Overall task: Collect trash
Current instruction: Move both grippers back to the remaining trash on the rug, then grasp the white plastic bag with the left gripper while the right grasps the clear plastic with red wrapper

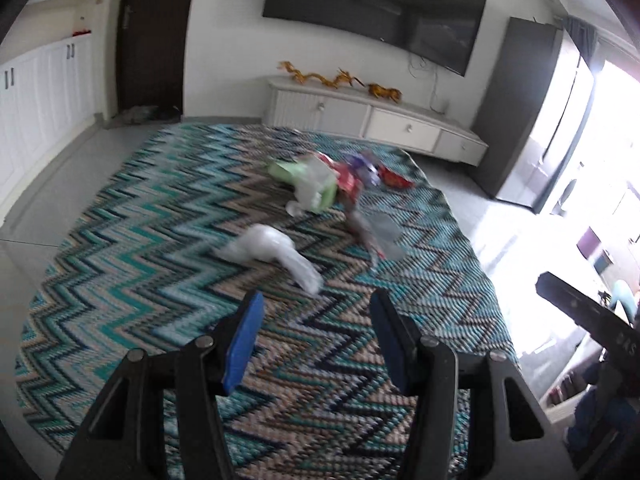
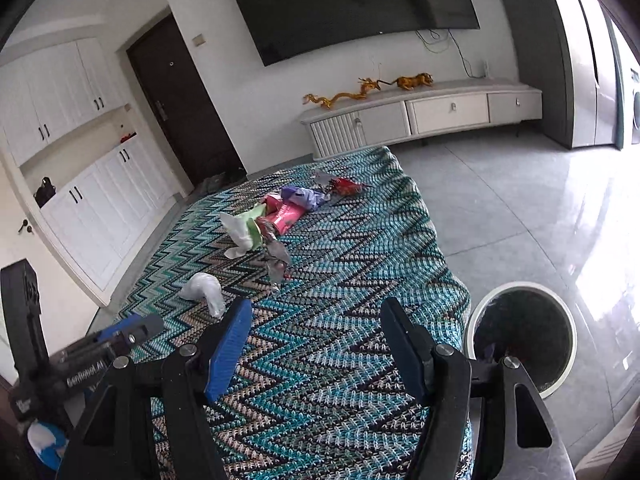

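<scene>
Both grippers, left gripper (image 1: 316,344) and right gripper (image 2: 316,344), are held open and empty short of the seemingly crumpled wrappers (image 2: 288,212) on the rug (image 2: 340,360), ready for collection.

Left hand-held gripper (image 1: 316,336), lower centre of the left wrist view: two black moulded arms with triangular cut-outs and round silver pivot screws, each ending in a flat blue pad, the left one bright blue (image 1: 245,344), the right one darker. Right hand-held gripper (image 2: 316,344), lower centre of the right wrist view: the same black linkage, silver screws and blue pads. At the lower left of the right wrist view the left unit appears from the side, a black body bearing white lettering, partly legible, with a blue finger and a screw head.
</scene>
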Demonstrator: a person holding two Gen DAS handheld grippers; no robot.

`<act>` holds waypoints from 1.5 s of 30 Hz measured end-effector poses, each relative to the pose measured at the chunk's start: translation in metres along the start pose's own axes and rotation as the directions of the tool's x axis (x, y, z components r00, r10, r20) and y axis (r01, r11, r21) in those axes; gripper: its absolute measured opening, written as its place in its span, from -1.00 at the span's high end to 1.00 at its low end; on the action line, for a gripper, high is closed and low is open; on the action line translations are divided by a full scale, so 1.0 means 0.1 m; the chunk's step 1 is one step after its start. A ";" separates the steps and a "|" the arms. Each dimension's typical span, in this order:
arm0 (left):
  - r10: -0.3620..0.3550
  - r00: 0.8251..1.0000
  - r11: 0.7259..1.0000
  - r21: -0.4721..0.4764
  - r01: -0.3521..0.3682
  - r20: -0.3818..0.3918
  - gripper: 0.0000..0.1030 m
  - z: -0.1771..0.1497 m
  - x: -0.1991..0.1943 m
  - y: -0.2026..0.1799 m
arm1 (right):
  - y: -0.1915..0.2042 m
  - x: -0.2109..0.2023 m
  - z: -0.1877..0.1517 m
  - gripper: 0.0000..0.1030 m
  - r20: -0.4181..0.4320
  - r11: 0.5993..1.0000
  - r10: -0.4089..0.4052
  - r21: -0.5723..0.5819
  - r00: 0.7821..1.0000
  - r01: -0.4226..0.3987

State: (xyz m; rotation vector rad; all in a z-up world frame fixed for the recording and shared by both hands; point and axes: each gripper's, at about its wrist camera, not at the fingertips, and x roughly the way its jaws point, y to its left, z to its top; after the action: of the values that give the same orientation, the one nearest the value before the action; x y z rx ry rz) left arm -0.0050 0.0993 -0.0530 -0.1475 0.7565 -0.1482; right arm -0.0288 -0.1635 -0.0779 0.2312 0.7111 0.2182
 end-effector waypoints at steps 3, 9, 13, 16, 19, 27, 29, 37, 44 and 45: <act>0.025 1.000 1.000 -0.013 -0.025 -0.008 -0.04 0.06 0.05 0.14 | 0.04 -0.02 0.01 -0.25 0.007 1.000 0.002 -0.020 1.000 -0.002; -0.019 0.995 0.999 -0.037 0.016 -0.098 -0.04 0.07 0.26 0.29 | 0.07 0.07 0.02 -0.25 -0.012 0.999 0.015 -0.042 1.000 -0.016; -0.062 0.987 0.997 -0.060 0.053 -0.151 -0.04 0.08 0.45 0.28 | 0.05 0.20 0.02 -0.25 -0.040 0.998 0.020 -0.051 0.999 -0.022; -0.075 0.980 0.995 -0.076 0.062 -0.187 -0.04 0.14 0.66 0.26 | 0.01 0.31 0.04 -0.25 -0.058 0.999 0.019 -0.049 0.998 -0.022; -0.064 0.974 0.996 -0.081 0.047 -0.217 -0.04 0.19 0.89 0.25 | -0.02 0.43 0.09 -0.25 -0.076 0.999 0.017 -0.049 0.997 -0.021; 0.009 0.971 0.995 -0.090 -0.032 -0.240 -0.04 0.45 1.41 0.32 | 0.01 0.86 0.29 -0.25 -0.129 0.995 0.029 -0.091 0.991 -0.041; 0.024 0.972 0.996 -0.078 -0.044 -0.233 -0.04 0.49 1.50 0.34 | 0.06 0.99 0.35 -0.25 -0.138 0.993 0.037 -0.110 0.990 -0.053; 0.017 0.977 0.998 -0.061 -0.030 -0.211 0.37 0.53 1.67 0.47 | 0.31 1.68 0.47 -0.25 -0.214 0.979 0.085 -0.165 0.973 -0.121; 0.001 0.983 0.999 -0.053 -0.011 -0.184 0.45 0.51 1.67 0.52 | 0.43 2.11 0.40 0.14 -0.274 0.971 0.107 -0.177 0.956 -0.160; 0.003 0.983 0.999 -0.049 -0.012 -0.181 0.45 0.49 1.66 0.51 | 0.44 2.15 0.39 0.23 -0.282 0.970 0.114 -0.178 0.953 -0.168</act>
State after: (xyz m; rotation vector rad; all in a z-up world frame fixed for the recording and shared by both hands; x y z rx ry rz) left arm 0.1525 0.1227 -0.1383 -0.1803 0.9427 -0.1368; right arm 0.1505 -0.0679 -0.1702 0.0594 0.9383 0.4628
